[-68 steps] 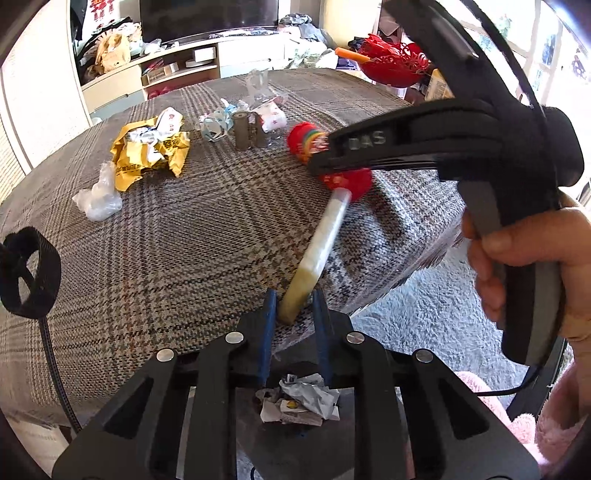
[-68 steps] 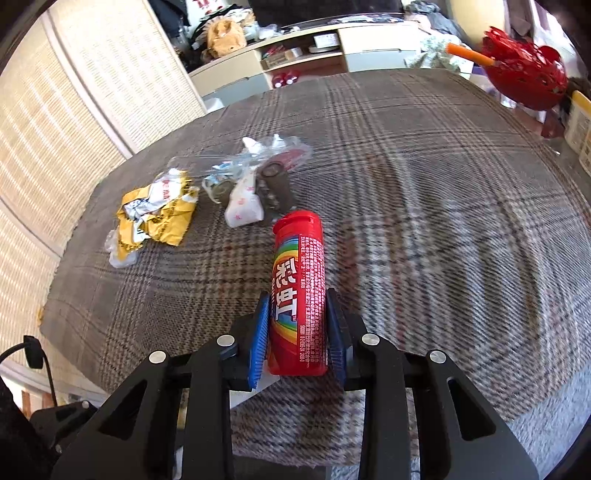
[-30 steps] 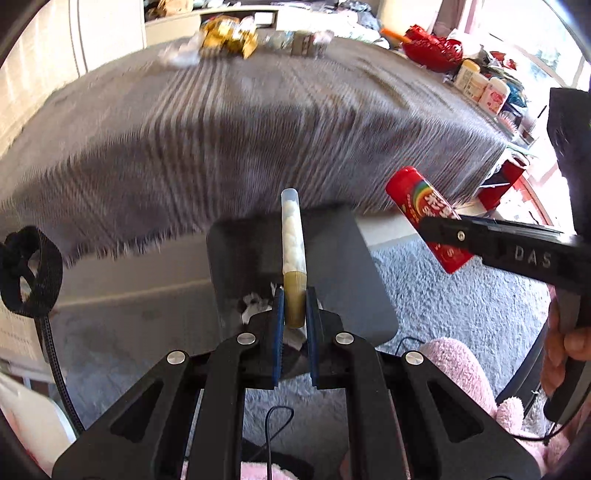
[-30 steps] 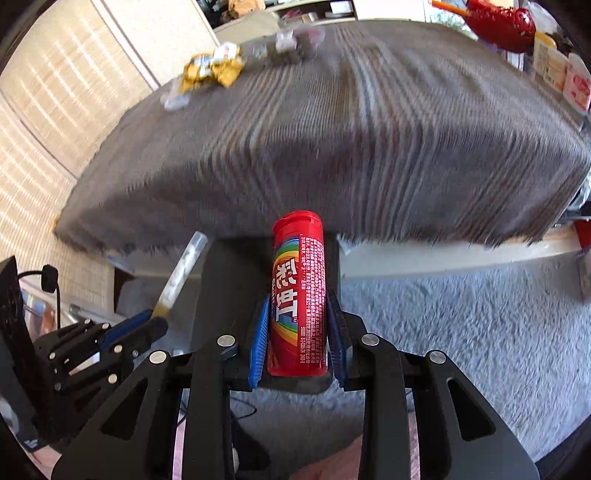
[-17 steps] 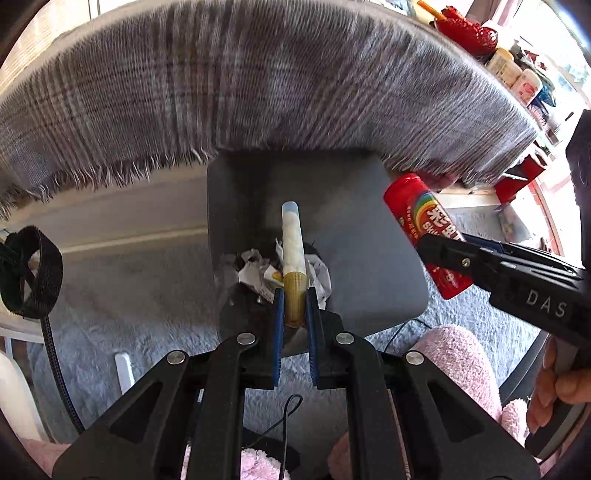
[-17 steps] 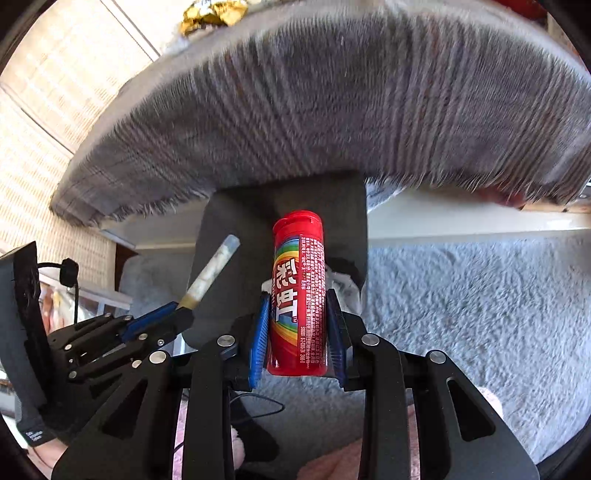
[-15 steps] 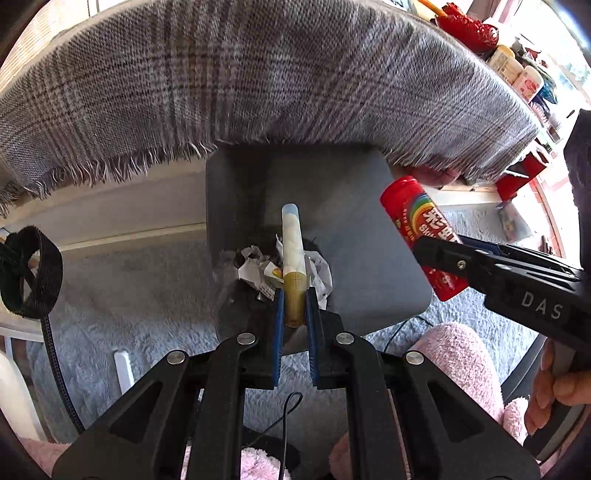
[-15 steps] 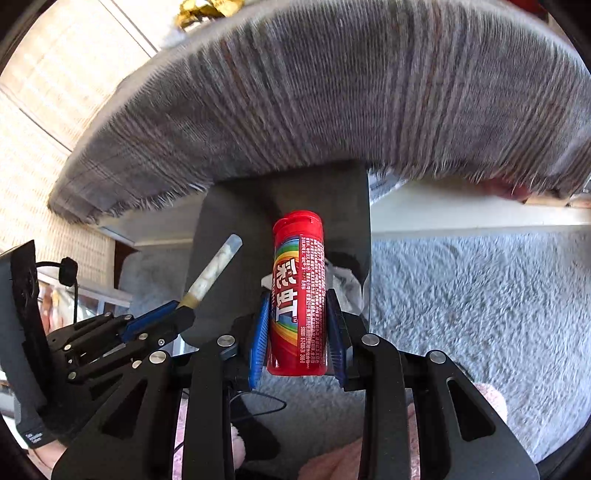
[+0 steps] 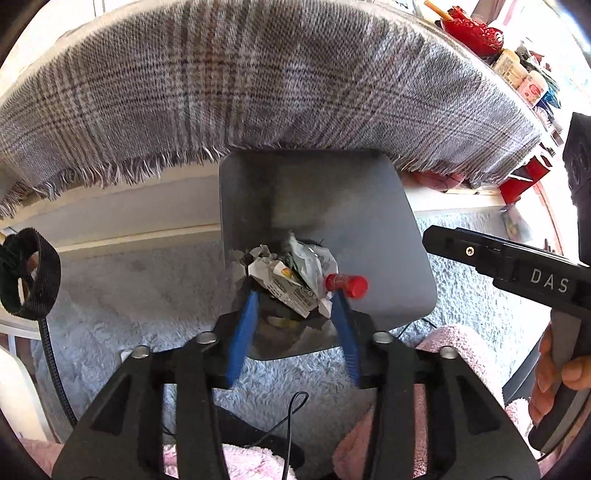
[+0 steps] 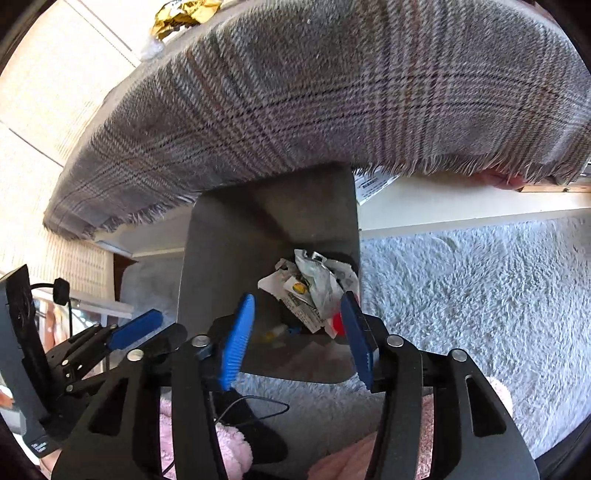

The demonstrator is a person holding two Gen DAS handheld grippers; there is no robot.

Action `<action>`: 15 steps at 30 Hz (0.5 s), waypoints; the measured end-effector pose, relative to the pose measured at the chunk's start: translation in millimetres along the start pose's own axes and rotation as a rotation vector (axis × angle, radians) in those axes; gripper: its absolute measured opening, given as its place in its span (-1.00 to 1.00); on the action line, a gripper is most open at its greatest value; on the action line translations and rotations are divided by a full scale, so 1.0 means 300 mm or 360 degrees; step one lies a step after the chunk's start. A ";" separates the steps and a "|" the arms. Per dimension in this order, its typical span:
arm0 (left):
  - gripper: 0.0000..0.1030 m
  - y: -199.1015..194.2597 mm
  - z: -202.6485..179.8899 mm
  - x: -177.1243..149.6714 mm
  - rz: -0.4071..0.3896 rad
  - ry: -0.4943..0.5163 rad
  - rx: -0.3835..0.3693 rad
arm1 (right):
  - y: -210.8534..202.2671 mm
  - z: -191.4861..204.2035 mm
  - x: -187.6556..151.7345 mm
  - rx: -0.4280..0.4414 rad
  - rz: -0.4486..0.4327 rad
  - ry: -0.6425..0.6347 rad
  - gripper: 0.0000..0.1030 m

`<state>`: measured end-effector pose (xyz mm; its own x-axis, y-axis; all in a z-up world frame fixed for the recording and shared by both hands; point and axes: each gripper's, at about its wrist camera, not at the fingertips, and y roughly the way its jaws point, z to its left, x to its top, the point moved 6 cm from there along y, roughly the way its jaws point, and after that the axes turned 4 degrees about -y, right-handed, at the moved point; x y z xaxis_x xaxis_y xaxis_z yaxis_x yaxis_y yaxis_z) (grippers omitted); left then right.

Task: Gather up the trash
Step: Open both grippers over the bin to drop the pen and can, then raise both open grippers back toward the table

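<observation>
Trash sits in the grey bin, which stands on the pale shag rug just under the fringed edge of the plaid tablecloth. Red candy tube is in the bin at the right side of the pile, cap end showing, blurred. Crumpled paper and wrappers fill the bin floor beside it. Small yellowish piece at the near end of the bin, possibly the glue-stick tube, too dim to call.

Left gripper points steeply down over the bin, jaws opening, blue pads apart, nothing between them. Right gripper same pose just to its right, jaws opening, pads spread, nothing pinched; the red tube shows just inside its right pad but is not gripped. In the left wrist view the right gripper's body reaches in from the right with a hand on its handle.

More trash up on the table at the far left: gold foil wrapper and a clear plastic scrap beside it. Pink fuzzy fabric along the near edge, below both grippers.
</observation>
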<state>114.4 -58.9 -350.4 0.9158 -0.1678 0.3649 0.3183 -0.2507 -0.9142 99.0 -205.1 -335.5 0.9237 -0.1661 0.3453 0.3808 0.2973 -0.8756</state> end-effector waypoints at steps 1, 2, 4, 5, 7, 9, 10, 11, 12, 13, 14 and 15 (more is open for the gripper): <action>-0.03 -0.008 0.000 0.004 -0.0009 0.0003 0.0002 | -0.009 -0.004 0.002 -0.0012 -0.0014 0.0001 0.39; 0.03 -0.020 0.001 0.010 -0.0022 0.0005 0.0004 | -0.021 -0.009 0.006 -0.0025 -0.0033 0.0003 0.48; 0.18 -0.038 -0.002 0.019 -0.0039 0.0008 0.0006 | -0.049 -0.015 0.015 -0.0033 -0.0060 0.0002 0.72; 0.32 -0.052 -0.003 0.029 -0.0054 0.0010 0.0009 | -0.060 -0.017 0.019 -0.0029 -0.0070 -0.0001 0.76; 0.57 -0.079 -0.007 0.051 -0.0091 0.0019 0.0032 | -0.090 -0.018 0.033 -0.0005 -0.0101 -0.0006 0.91; 0.70 -0.109 0.004 0.078 -0.0127 0.0021 0.0043 | -0.120 -0.014 0.048 0.0047 -0.0130 -0.0011 0.93; 0.70 -0.119 -0.002 0.085 -0.0140 0.0019 0.0042 | -0.129 -0.018 0.055 0.0055 -0.0140 -0.0013 0.93; 0.73 -0.137 0.000 0.101 -0.0157 0.0012 0.0036 | -0.147 -0.021 0.067 0.0048 -0.0157 -0.0013 0.93; 0.77 -0.155 0.002 0.117 -0.0177 0.0005 0.0029 | -0.161 -0.025 0.079 0.0039 -0.0176 -0.0011 0.93; 0.78 -0.165 0.005 0.130 -0.0192 0.0002 0.0027 | -0.176 -0.030 0.091 0.0036 -0.0196 -0.0007 0.93; 0.80 -0.183 0.008 0.145 -0.0216 -0.0002 0.0032 | -0.193 -0.035 0.106 0.0039 -0.0217 0.0005 0.93; 0.80 -0.200 0.013 0.160 -0.0237 -0.0005 0.0036 | -0.207 -0.039 0.121 0.0042 -0.0236 0.0019 0.93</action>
<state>140.1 -48.2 -278.6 0.8587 -0.1275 0.4963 0.4562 -0.2509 -0.8538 108.3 -240.6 -272.6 0.8567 -0.2214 0.4658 0.5141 0.2935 -0.8060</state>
